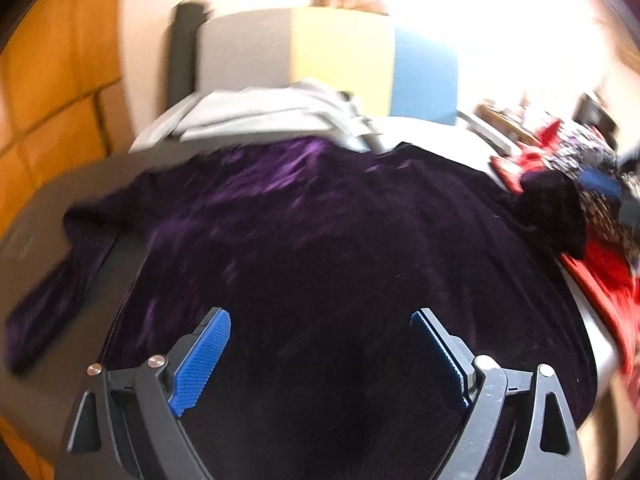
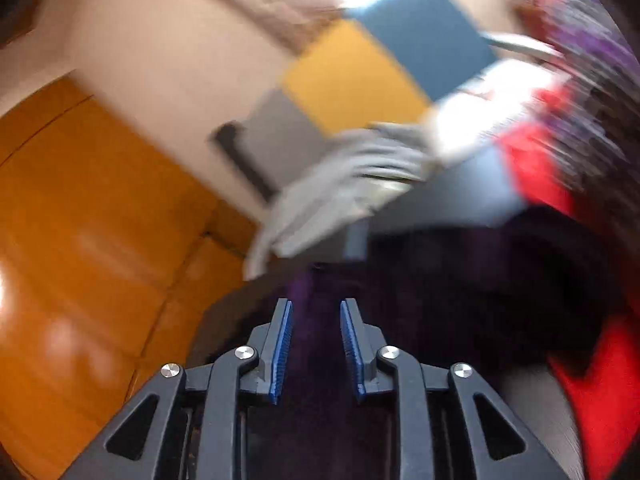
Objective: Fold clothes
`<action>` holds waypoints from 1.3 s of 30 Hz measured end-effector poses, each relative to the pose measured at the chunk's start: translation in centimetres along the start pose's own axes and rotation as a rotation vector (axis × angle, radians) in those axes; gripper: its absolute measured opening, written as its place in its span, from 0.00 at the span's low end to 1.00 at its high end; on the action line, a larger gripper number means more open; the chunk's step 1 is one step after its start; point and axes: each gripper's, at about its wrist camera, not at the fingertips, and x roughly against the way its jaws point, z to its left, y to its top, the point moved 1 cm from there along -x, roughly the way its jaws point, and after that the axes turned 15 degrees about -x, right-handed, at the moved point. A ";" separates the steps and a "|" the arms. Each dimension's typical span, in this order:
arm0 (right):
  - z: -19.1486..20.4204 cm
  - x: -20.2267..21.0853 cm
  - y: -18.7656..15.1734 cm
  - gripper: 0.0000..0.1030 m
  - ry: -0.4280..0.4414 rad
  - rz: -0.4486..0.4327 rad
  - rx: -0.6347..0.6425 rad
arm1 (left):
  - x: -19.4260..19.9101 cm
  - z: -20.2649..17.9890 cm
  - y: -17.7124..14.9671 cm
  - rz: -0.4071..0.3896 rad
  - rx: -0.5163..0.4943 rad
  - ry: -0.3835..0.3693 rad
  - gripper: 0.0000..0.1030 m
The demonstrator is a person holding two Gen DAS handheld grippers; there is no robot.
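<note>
Purple velvet garment [image 1: 320, 240] spread flat over dark desk [image 1: 36, 240], sleeve trailing toward 8 o'clock. Folded grey clothes [image 1: 256, 114] at 12, red patterned pile [image 1: 600, 272] at 3. Left tongs [image 1: 320, 322] gaping wide above fabric, empty. Right tongs [image 2: 316, 312] slightly parted, gripping nothing, view blurry.

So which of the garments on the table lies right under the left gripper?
The dark purple velvet garment, spread flat beneath the left gripper. The folded grey clothes lie at the far edge, and the red clothes off right.
</note>
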 end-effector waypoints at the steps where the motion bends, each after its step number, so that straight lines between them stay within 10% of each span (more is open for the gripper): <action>1: -2.3 1.3 -0.4 0.28 -0.076 -0.020 -0.027 | -0.1 -0.9 0.9 -0.017 -0.046 -0.022 0.92; 7: -10.0 5.6 -4.6 0.32 -0.387 -0.016 0.002 | 0.3 -10.4 10.0 -0.216 -0.468 -0.159 1.00; 13: -9.5 3.5 -5.2 0.36 -0.364 0.022 0.103 | -1.6 -21.2 17.2 -0.317 -0.955 -0.247 1.00; 20: -10.0 2.8 -5.0 0.38 -0.261 0.066 0.100 | -7.5 -29.9 19.1 -0.223 -1.377 -0.305 1.00; 24: -10.8 2.9 -4.4 0.38 -0.199 0.078 0.060 | -10.0 -31.7 20.8 -0.149 -1.343 -0.371 0.95; 25: -10.9 3.0 -4.3 0.38 -0.189 0.081 0.057 | -10.9 -31.6 21.2 -0.104 -1.296 -0.385 0.68; 26: -11.0 3.0 -4.3 0.38 -0.183 0.082 0.060 | -11.7 -31.5 21.6 -0.060 -1.249 -0.399 0.07; 33: -11.1 4.1 -4.9 0.38 -0.184 0.068 0.102 | -12.0 -25.7 24.4 -0.034 -0.824 -0.517 0.04; 39: -9.9 3.5 -5.2 0.38 -0.258 0.062 0.170 | -9.0 -12.0 25.5 -0.104 -0.303 -0.504 0.04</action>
